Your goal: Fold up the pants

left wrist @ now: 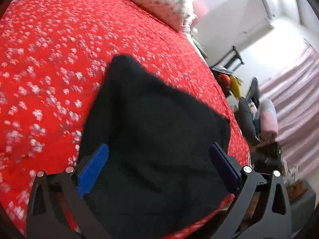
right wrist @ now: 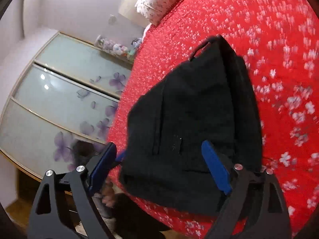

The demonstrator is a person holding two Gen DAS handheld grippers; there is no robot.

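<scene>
On the left of the scene, the left gripper hangs low over the near part of the black pants. Its blue pads stand wide apart, and the cloth lies flat beneath and between them with neither pad pinching it, so this claw has hold of nothing.

The pants sit on the red flowered bedspread, close to its near edge, gathered into a compact dark block rather than spread at full length. The far end narrows to a blunt corner pointing toward the pale pillow at the head of the bed.

On the right, the right gripper is likewise spread wide. One of its pads lies over the top of the bundle, the other hangs off the bed's edge beside it, and nothing is clamped. In this view the pants show stacked layers along their right side and a loop or strap at the far end, with a seam or pocket line on top.

I judge the folding largely done: the garment is already a layered packet and both claws are free of it. What may remain is one more fold, or squaring the edges, which look slightly uneven at the near corner; motion blur keeps me from saying more.
</scene>
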